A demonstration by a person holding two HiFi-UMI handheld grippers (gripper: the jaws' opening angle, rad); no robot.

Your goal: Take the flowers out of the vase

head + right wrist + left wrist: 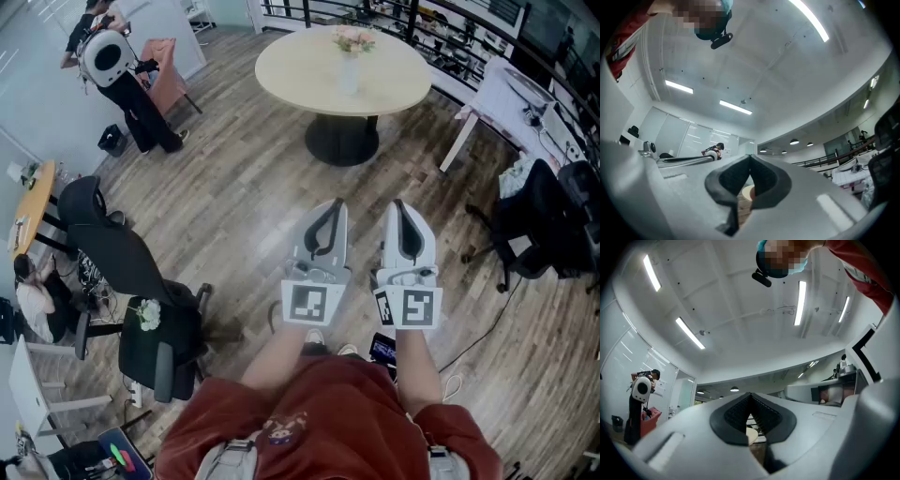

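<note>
- Standing well apart from the tabletop (300, 75), person holds left tool (335, 204) and right tool (399, 204).
- Both clenched on nothing (tips together).
- Flowers (353, 38) stand in vase (349, 73) on it.

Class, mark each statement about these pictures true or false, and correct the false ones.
1. The flowers stand in the vase on the round table. True.
2. The right gripper holds a flower. False: its jaws are shut on nothing.
3. The left gripper touches the vase. False: it is held over the wooden floor, well short of the table.
4. A black chair stands left of the grippers. True.
</note>
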